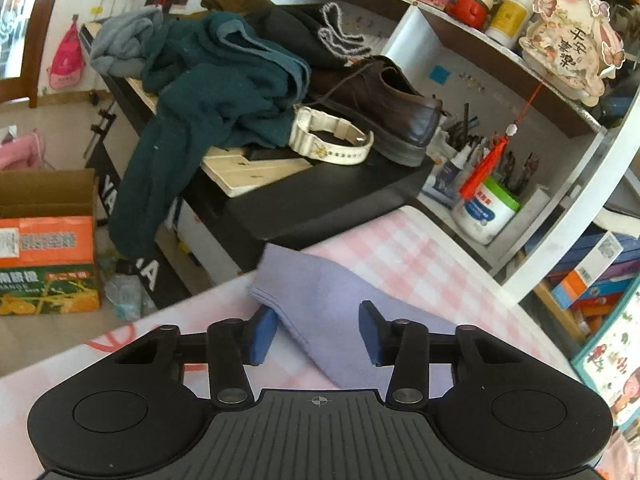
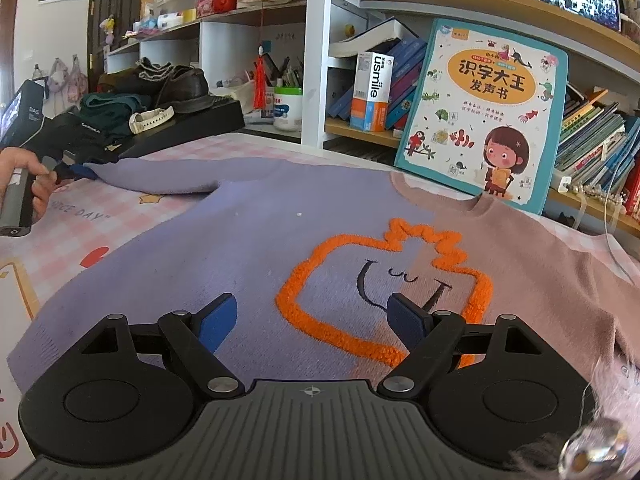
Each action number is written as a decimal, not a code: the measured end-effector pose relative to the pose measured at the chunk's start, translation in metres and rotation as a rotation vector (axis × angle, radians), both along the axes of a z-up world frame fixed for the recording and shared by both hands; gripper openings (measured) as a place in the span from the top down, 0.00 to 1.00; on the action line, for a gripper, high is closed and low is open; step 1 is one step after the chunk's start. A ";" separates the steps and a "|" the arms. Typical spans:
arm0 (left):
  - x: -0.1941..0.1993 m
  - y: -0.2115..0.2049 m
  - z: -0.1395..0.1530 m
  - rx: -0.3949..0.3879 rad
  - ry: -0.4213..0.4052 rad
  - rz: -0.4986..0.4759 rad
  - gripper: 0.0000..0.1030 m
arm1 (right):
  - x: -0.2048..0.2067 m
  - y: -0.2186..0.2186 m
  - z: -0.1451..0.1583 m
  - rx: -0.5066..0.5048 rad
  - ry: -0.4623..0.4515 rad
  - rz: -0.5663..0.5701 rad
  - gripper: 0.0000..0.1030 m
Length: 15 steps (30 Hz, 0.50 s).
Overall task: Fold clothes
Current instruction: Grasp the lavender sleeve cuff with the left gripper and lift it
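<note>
Blue pads of the left hand-held gripper (image 1: 318,332) stand apart on either side of the sweater's lilac sleeve (image 1: 320,300), not pressing it; no earlier view shows their motion. From that gripper, the sleeve runs toward 11 o'clock across the pink checked table (image 1: 420,248). At 9 o'clock an open orange cardboard box (image 1: 48,256) sits on the floor, contents unseen. At 2 o'clock a white tub (image 1: 482,216) stands on the shelf. Spread flat, the sweater (image 2: 248,240) lies under the right hand-held gripper (image 2: 316,320), whose pads stand wide apart above the orange outline.
</note>
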<state>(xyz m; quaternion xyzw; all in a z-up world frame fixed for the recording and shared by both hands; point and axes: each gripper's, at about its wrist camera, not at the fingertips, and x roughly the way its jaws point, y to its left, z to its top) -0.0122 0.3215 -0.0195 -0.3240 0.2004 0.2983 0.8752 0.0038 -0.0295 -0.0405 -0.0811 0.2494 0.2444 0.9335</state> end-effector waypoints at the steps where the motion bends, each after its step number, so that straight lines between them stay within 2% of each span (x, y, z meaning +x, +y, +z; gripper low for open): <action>1: 0.001 0.000 -0.001 0.001 0.001 0.006 0.65 | 0.001 0.000 0.000 0.001 0.004 -0.001 0.22; 3: 0.004 0.001 -0.003 0.003 0.004 0.018 0.84 | 0.001 -0.001 0.000 0.004 0.008 -0.004 0.22; 5: 0.003 0.005 -0.005 -0.005 -0.006 0.038 0.93 | 0.001 -0.001 0.000 0.005 0.005 -0.008 0.22; 11: 0.002 0.008 -0.006 -0.027 -0.019 0.032 0.97 | 0.000 -0.003 0.001 0.004 -0.009 -0.033 0.22; 15: -0.003 0.001 0.004 -0.002 -0.038 -0.003 0.97 | -0.006 -0.011 0.004 0.042 -0.043 -0.054 0.22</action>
